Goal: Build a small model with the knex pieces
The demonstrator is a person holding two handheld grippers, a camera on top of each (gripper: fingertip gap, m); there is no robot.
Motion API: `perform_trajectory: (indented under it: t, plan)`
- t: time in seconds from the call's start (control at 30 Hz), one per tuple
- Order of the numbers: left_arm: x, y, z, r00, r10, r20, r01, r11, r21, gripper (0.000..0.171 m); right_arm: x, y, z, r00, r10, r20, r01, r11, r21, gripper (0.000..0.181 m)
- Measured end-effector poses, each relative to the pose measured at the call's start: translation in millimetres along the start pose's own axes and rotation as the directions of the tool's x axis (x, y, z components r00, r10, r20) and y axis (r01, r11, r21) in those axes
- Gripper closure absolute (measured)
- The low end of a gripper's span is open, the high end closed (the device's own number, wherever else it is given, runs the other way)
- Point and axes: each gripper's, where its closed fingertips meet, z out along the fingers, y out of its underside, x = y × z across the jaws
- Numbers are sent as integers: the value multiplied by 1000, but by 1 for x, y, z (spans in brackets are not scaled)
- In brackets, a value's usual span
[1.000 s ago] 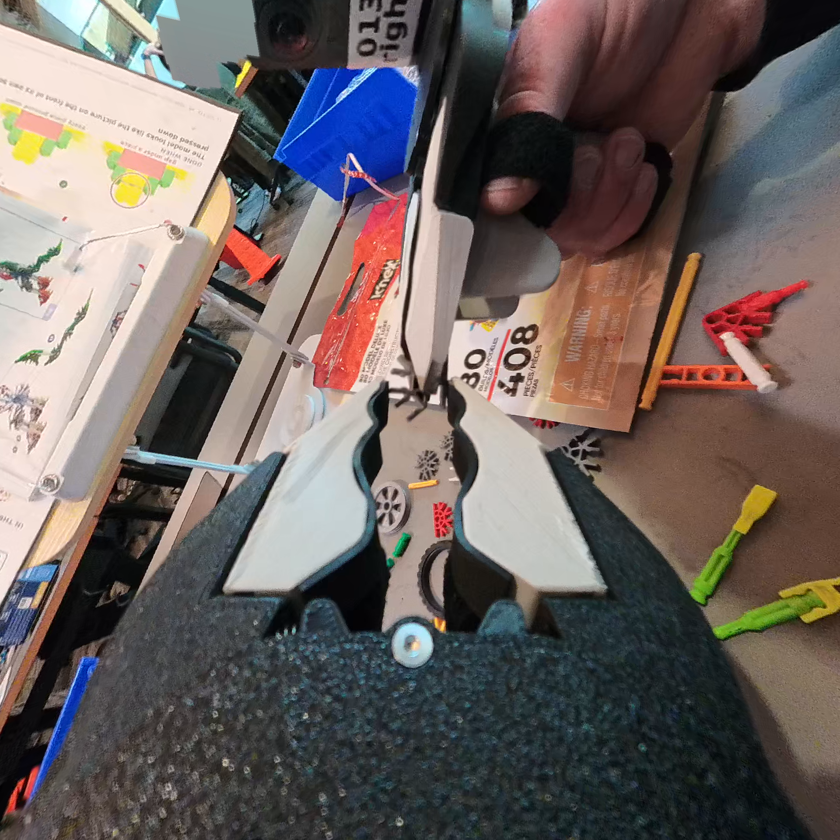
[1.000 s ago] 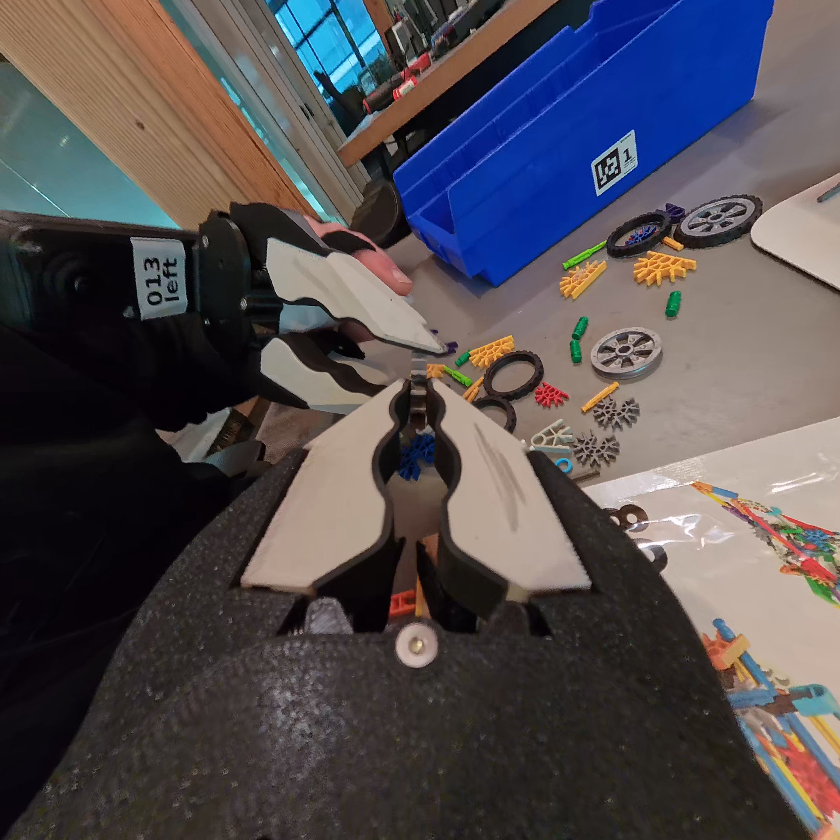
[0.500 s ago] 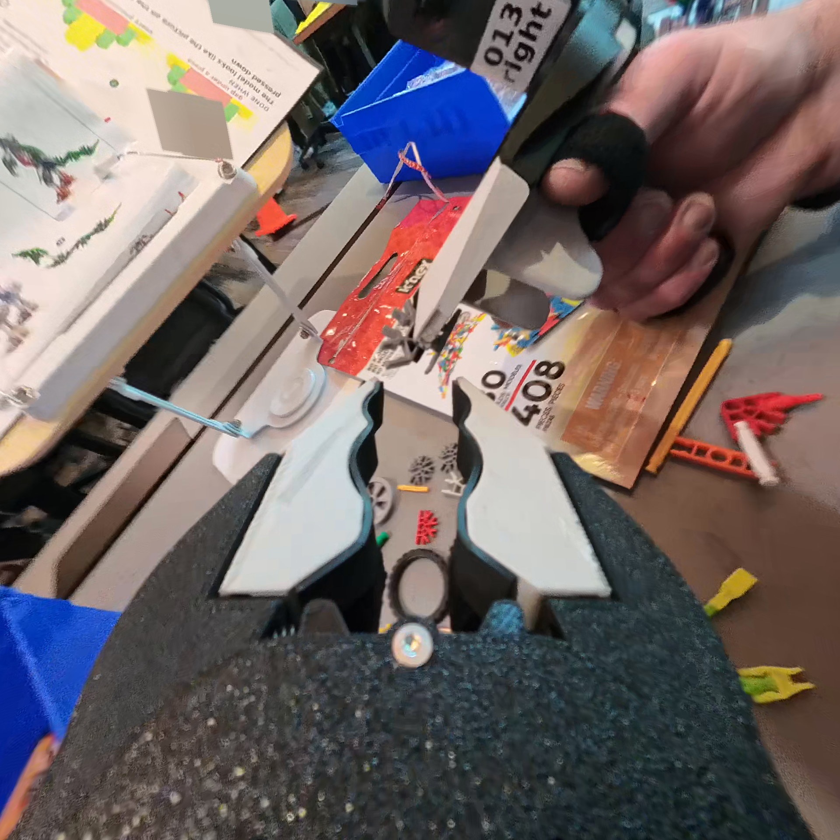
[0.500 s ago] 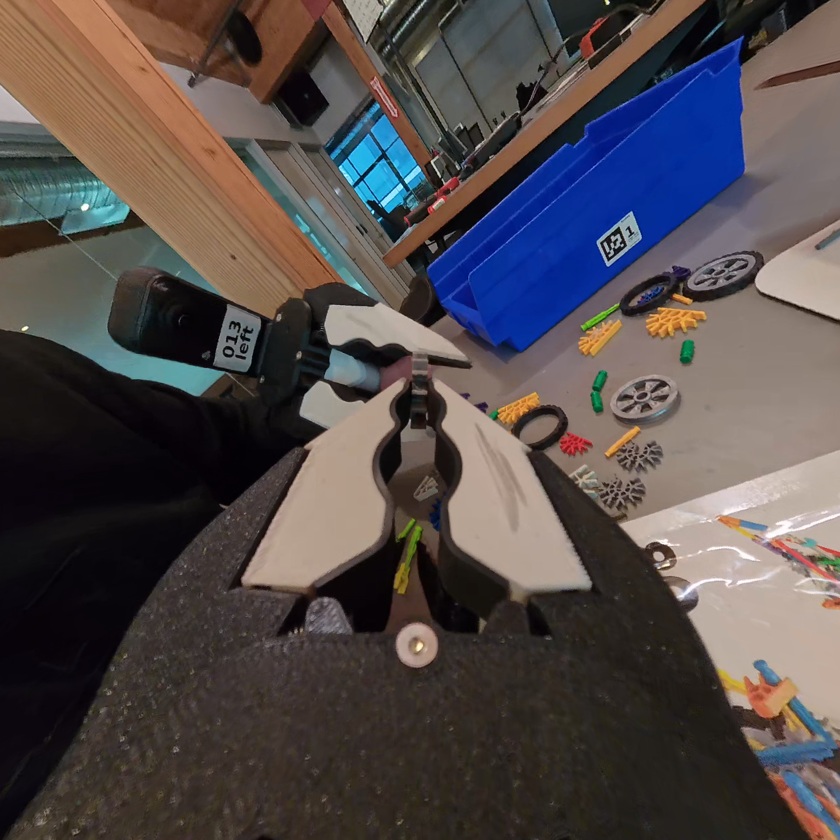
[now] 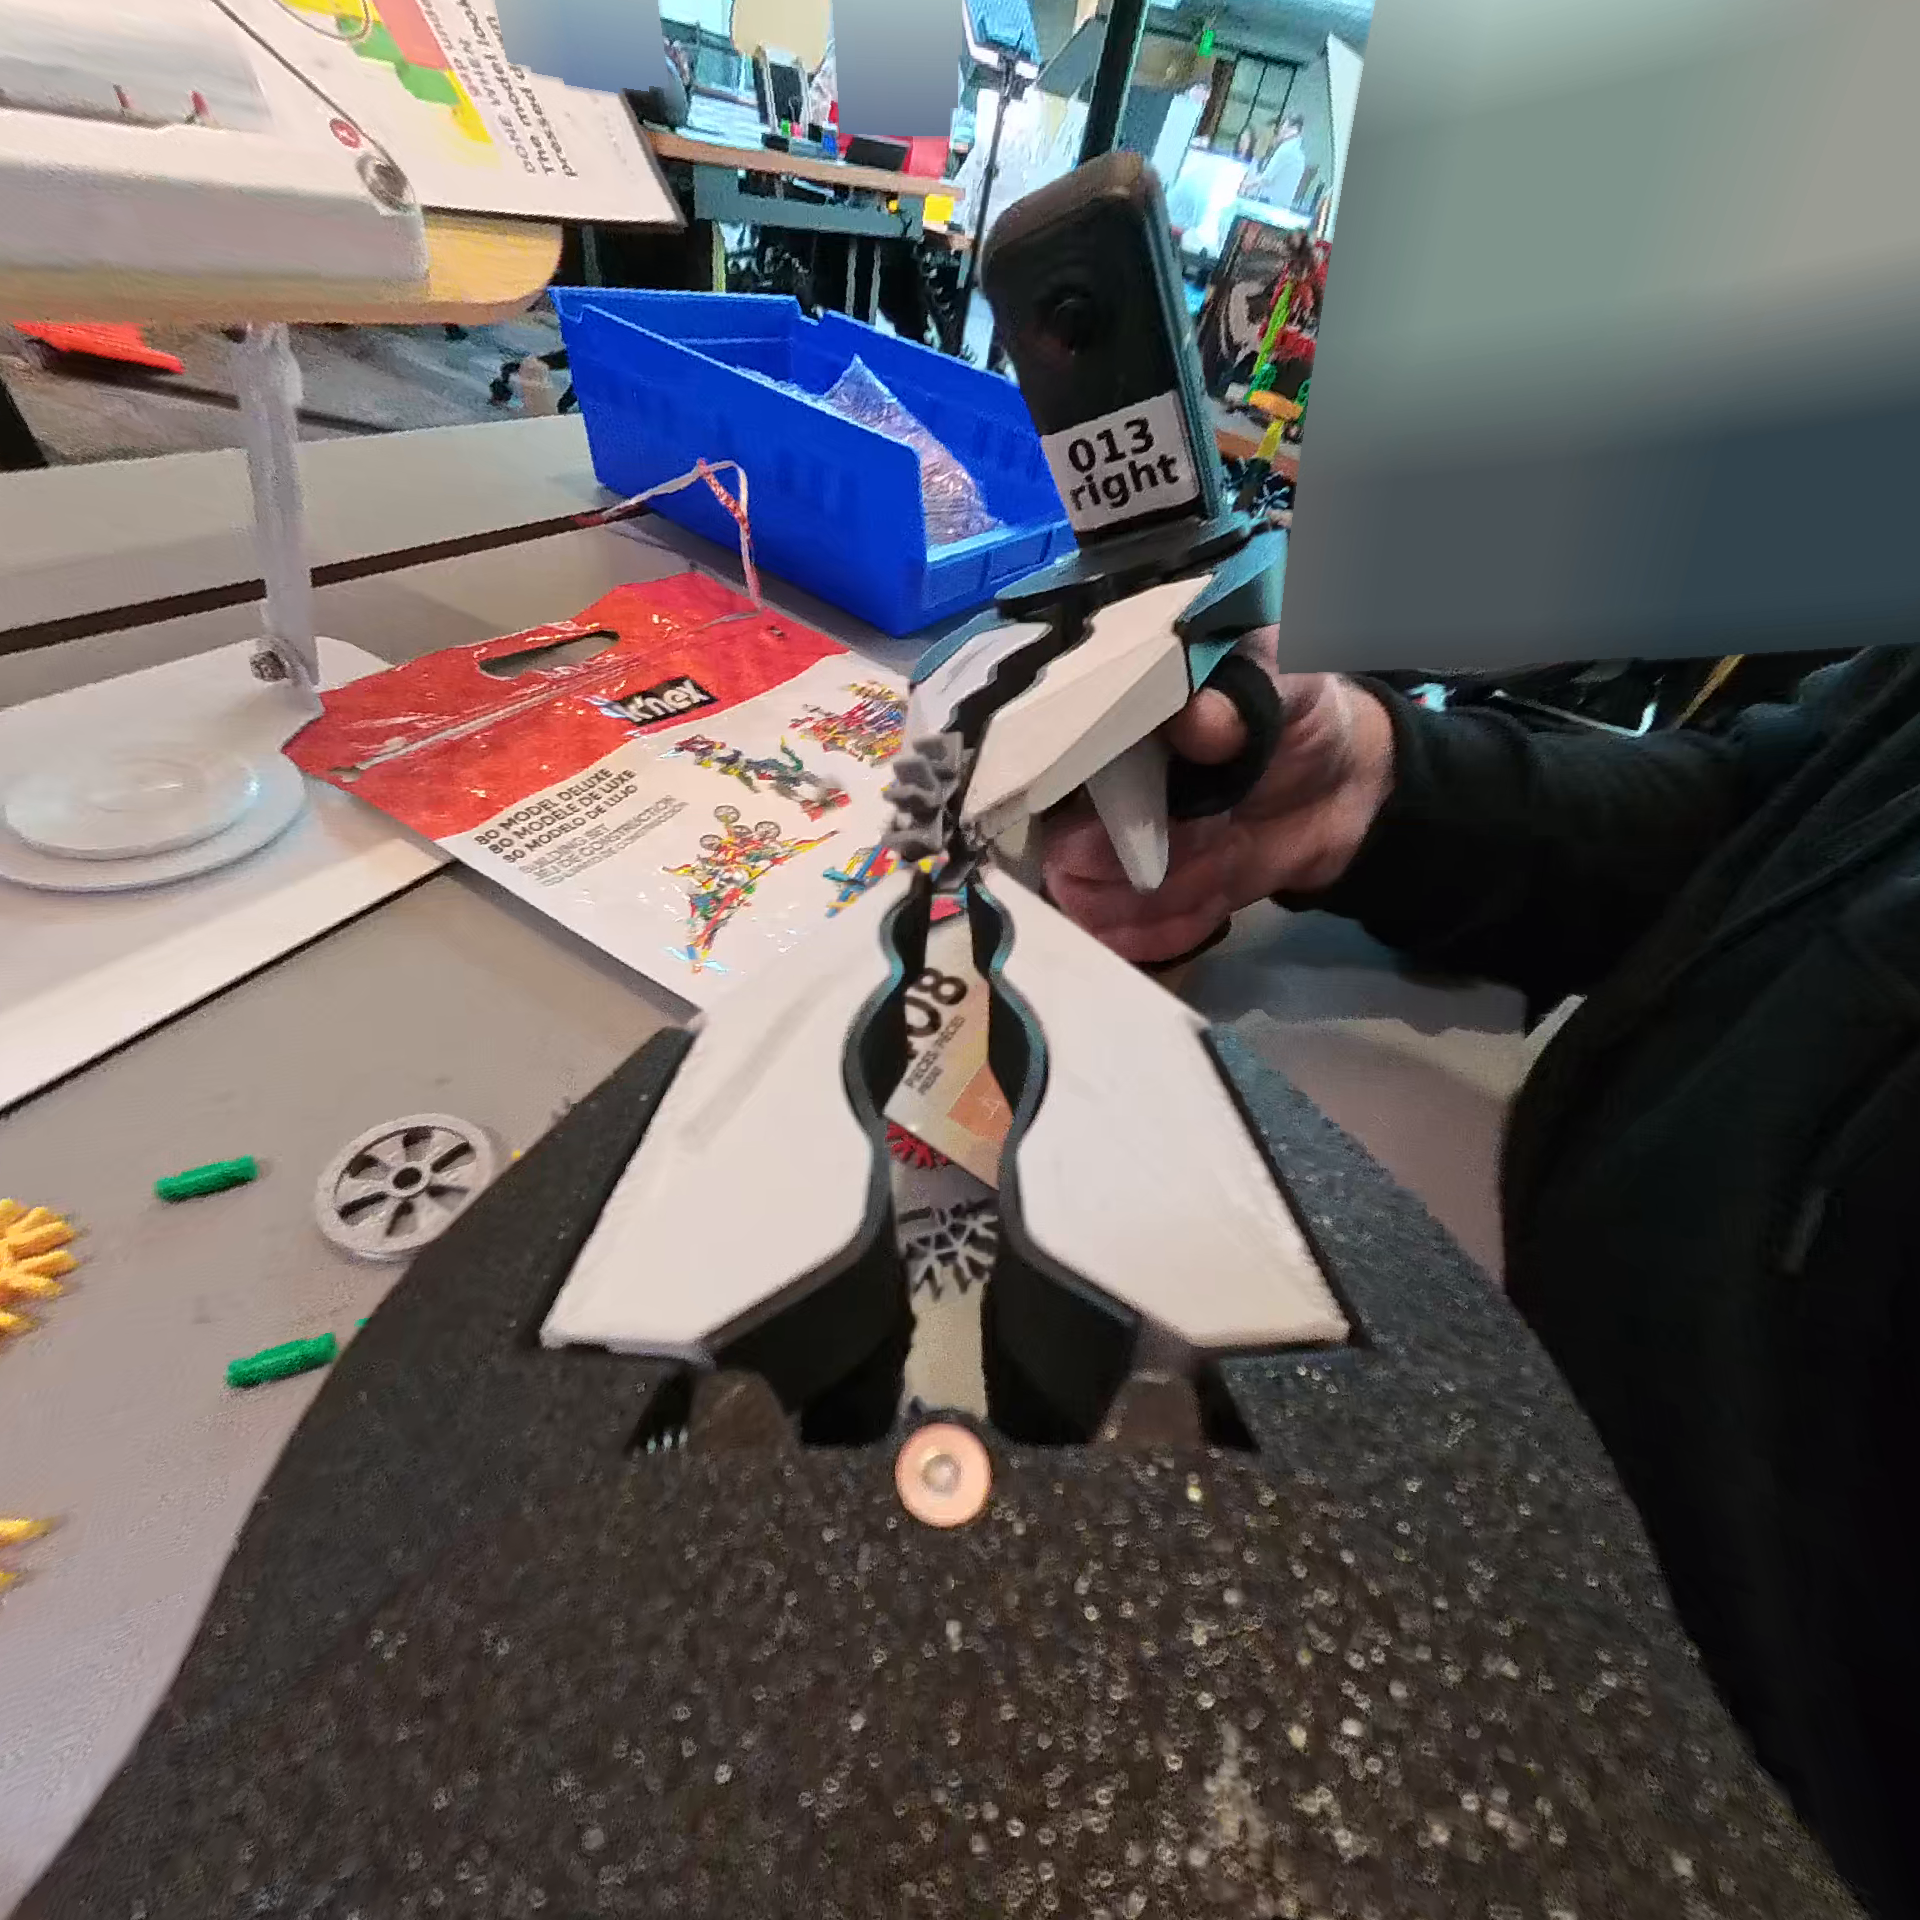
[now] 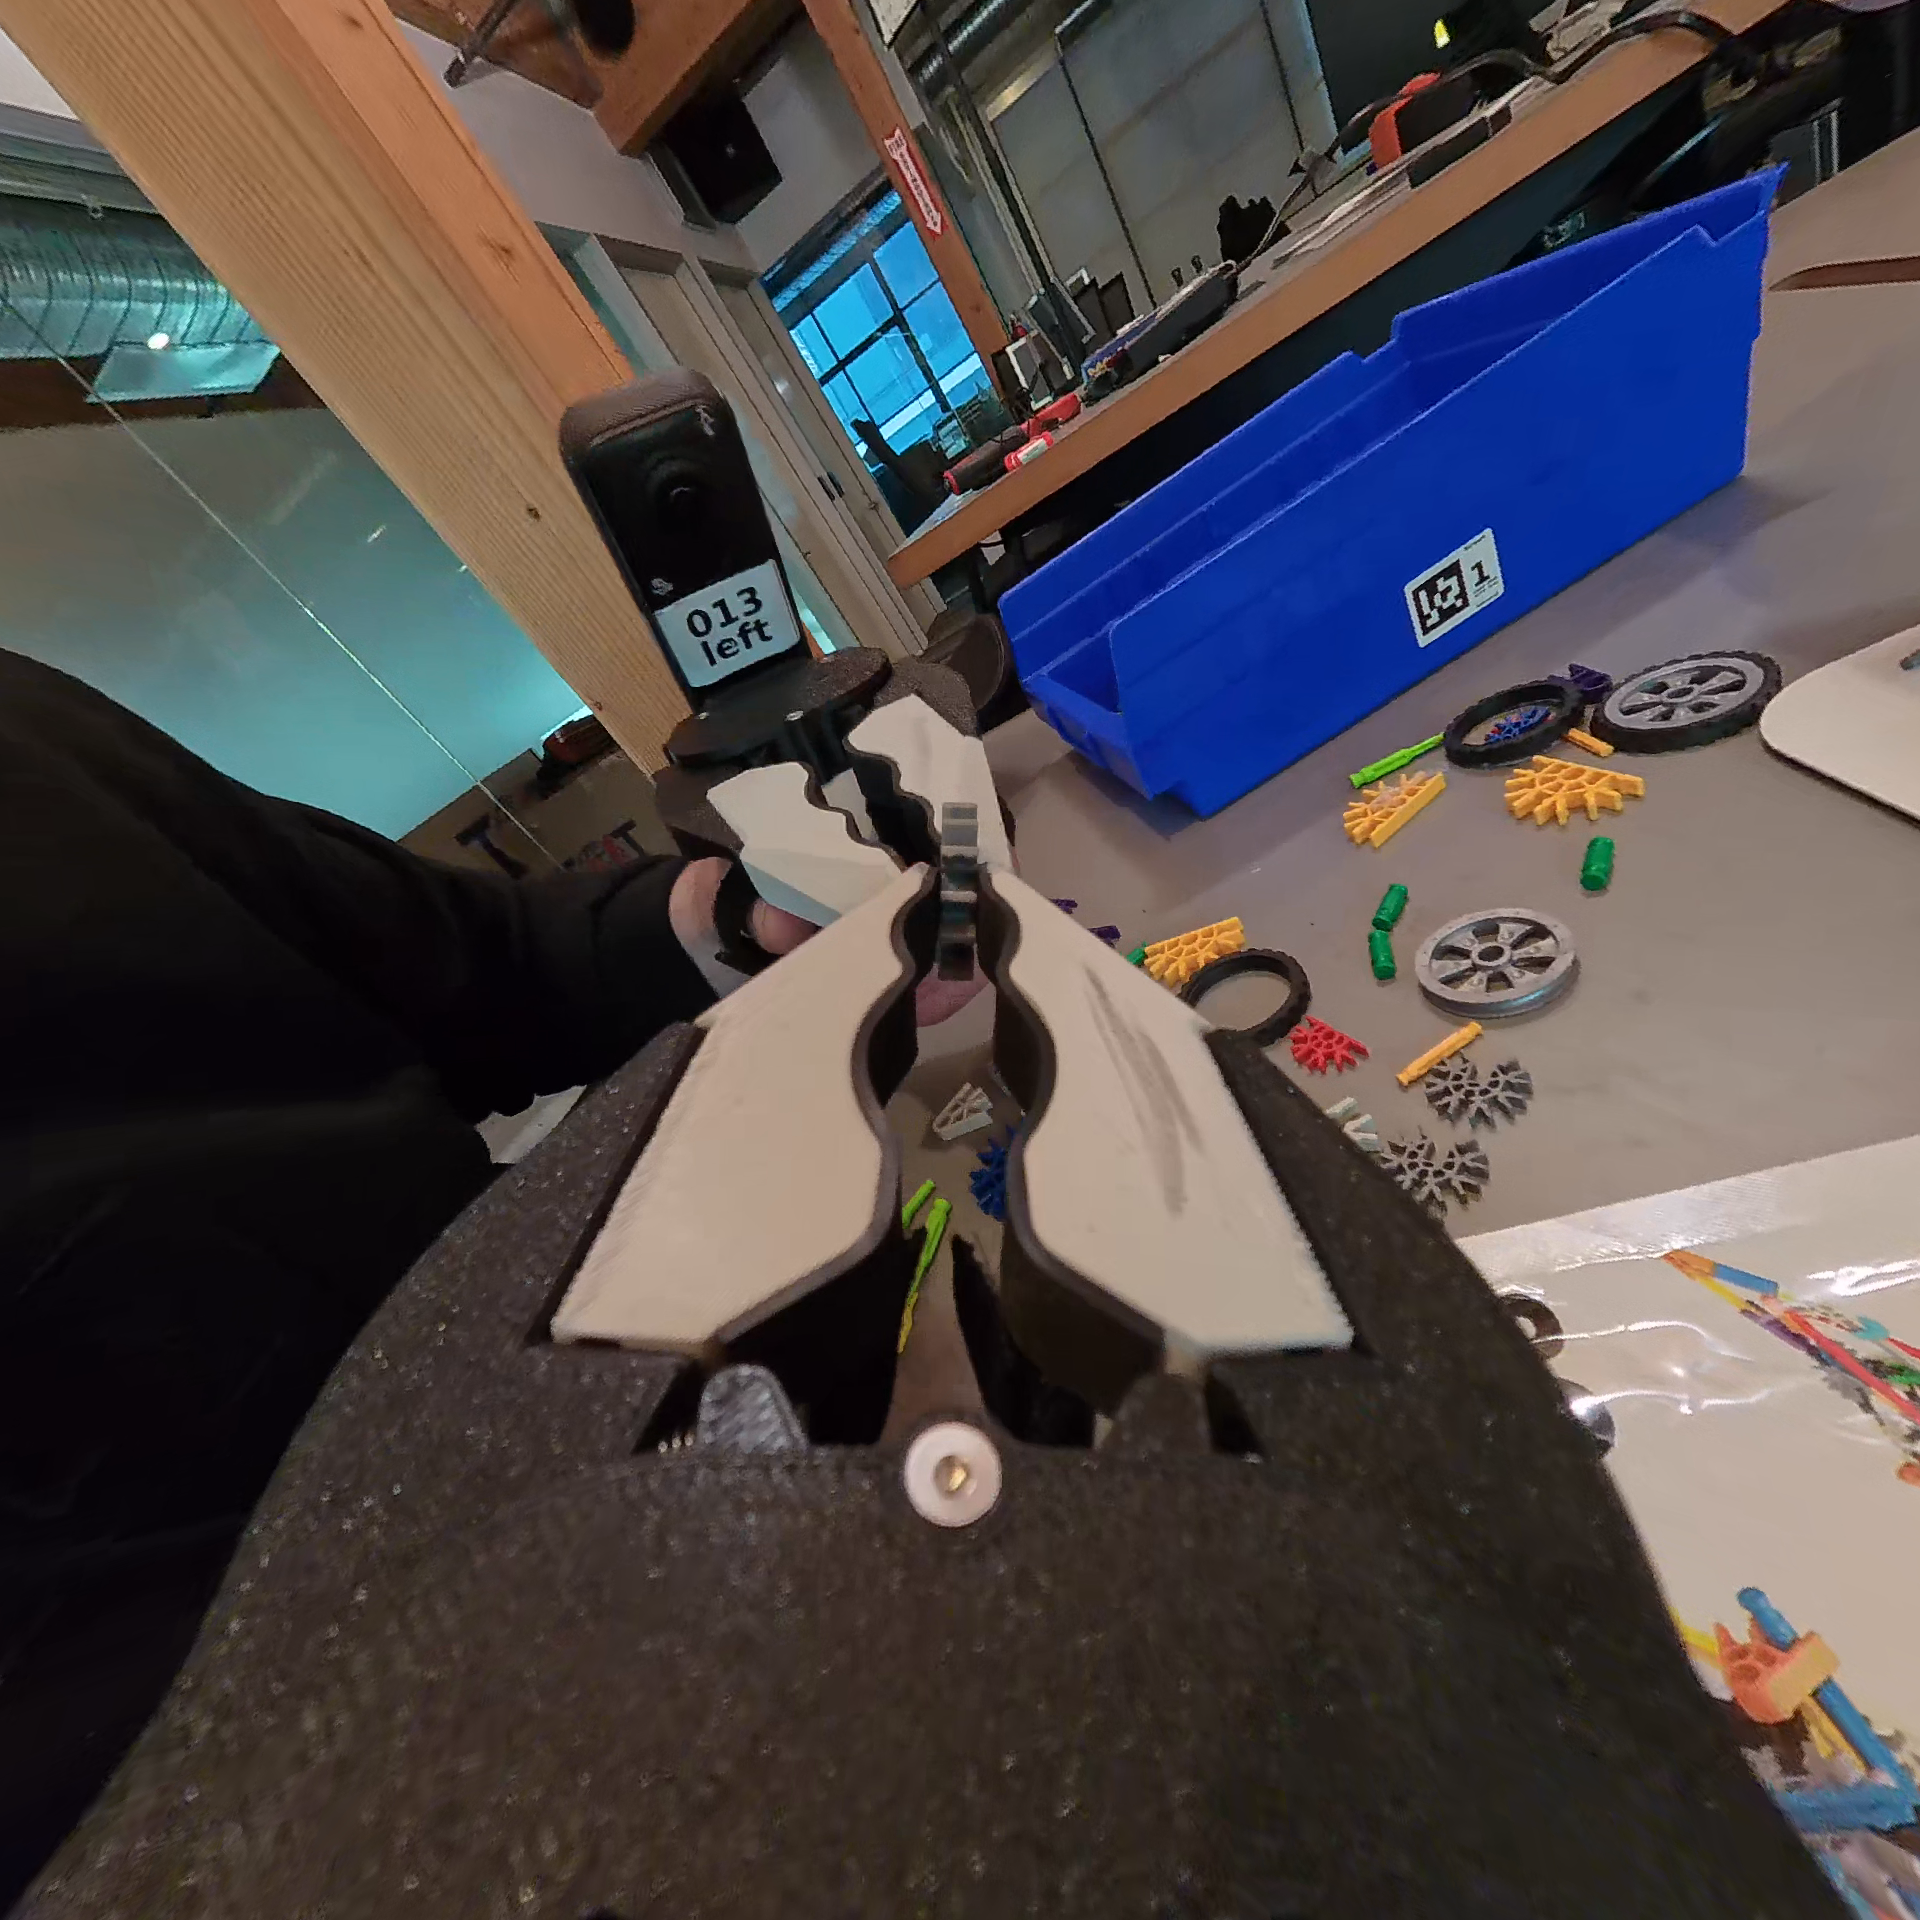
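Observation:
My right gripper [image 6: 961, 894] is shut on a grey snowflake-shaped connector [image 6: 961, 831], held edge-on above the grey table [image 6: 1714, 987]. In the left wrist view the right gripper [image 5: 954, 831] comes in from the upper right with the connector [image 5: 920, 795] sticking out of its tips. My left gripper [image 5: 943, 888] faces it tip to tip. Its jaws are closed to a narrow gap against the connector's lower edge. In the right wrist view the left gripper [image 6: 925, 836] sits just behind the connector. A bare hand [image 5: 1226, 821] holds the right gripper.
A blue bin [image 6: 1403, 582] stands at the back. Loose pieces lie on the table: grey wheel [image 6: 1496, 961], black tyre [image 6: 1247, 992], yellow connectors [image 6: 1574, 790], green rods [image 5: 206, 1179]. A red and white bag [image 5: 623, 748] and a white stand base [image 5: 135, 800] lie left. Only a small space, under 4 cm, lies between the two pairs of fingers.
Both grippers have swung upright and level, and now meet tip to tip. The left gripper's jaws were open and have closed against the grey connector. The right gripper stayed shut on it.

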Motion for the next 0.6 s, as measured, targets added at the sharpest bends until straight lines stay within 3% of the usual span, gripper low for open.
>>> perform_trajectory:
  t: [0.6]
  plan:
    - [4, -9, 7, 995, -51, -81, 56, 997, 62, 168, -1, -6, -10, 1000, 5, 31, -5, 1000, 2, 176]
